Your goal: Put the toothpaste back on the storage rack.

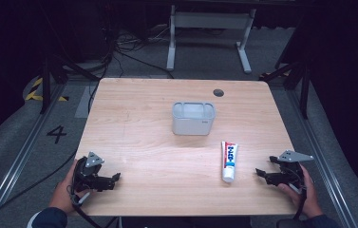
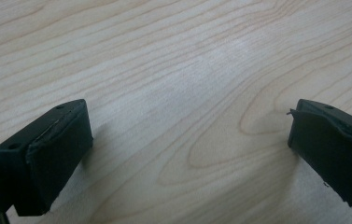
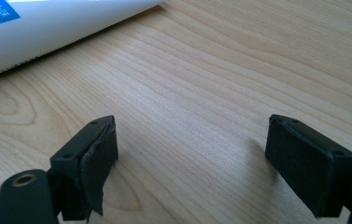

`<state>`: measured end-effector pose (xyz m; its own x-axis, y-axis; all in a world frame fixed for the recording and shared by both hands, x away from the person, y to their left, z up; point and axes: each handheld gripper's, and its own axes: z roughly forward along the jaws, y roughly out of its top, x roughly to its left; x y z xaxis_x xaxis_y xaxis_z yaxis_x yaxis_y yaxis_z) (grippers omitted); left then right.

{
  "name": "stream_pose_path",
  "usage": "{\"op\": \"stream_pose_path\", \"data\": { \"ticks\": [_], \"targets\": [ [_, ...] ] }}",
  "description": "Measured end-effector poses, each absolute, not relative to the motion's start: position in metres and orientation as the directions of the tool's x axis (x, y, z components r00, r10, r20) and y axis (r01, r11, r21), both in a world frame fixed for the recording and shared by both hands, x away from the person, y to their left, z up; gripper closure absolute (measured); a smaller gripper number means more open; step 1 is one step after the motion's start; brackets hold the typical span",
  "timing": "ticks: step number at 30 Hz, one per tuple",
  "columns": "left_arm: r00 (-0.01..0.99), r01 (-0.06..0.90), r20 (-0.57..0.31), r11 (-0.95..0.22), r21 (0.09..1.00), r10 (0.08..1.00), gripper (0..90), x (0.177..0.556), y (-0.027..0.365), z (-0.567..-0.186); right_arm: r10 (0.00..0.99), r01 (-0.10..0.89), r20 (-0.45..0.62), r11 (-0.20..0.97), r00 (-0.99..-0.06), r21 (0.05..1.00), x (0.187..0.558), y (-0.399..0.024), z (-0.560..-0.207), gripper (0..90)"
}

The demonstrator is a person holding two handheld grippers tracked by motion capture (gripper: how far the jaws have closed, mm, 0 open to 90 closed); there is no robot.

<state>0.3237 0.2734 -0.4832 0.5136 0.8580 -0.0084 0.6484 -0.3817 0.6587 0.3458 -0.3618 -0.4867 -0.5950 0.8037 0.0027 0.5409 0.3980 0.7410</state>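
The toothpaste tube (image 1: 229, 161) lies lengthwise front-to-back on the bench (image 1: 143, 142), just inward of the nearer right gripper (image 1: 261, 174), both grippers' fingers open and empty.

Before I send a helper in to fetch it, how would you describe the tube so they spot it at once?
On the wooden table, look toward its right near part, in front of the grey bin. There the tube lies flat by itself: white with blue and red print, the table's sole colourful item.

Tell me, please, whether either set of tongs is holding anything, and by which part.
Nothing is held. The left tongs and right tongs stand open over bare table; the tube lies untouched beside the right ones.
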Motion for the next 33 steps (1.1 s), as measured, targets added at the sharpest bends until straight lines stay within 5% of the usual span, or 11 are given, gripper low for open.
{"op": "stream_pose_path", "data": {
  "ticks": [24,33],
  "targets": [
    [0.607,0.604,-0.009,-0.454,0.655,0.794,0.4,0.329,0.275,-0.483,0.817,0.594,0.007,0.413,-0.577,0.690,0.356,-0.352,-0.481,14.7],
    [0.651,0.577,-0.005,-0.491,0.653,0.759,0.5,0.339,0.279,-0.483,0.819,0.610,0.044,0.390,-0.573,0.690,0.357,-0.346,-0.471,21.0]
  ]
}}
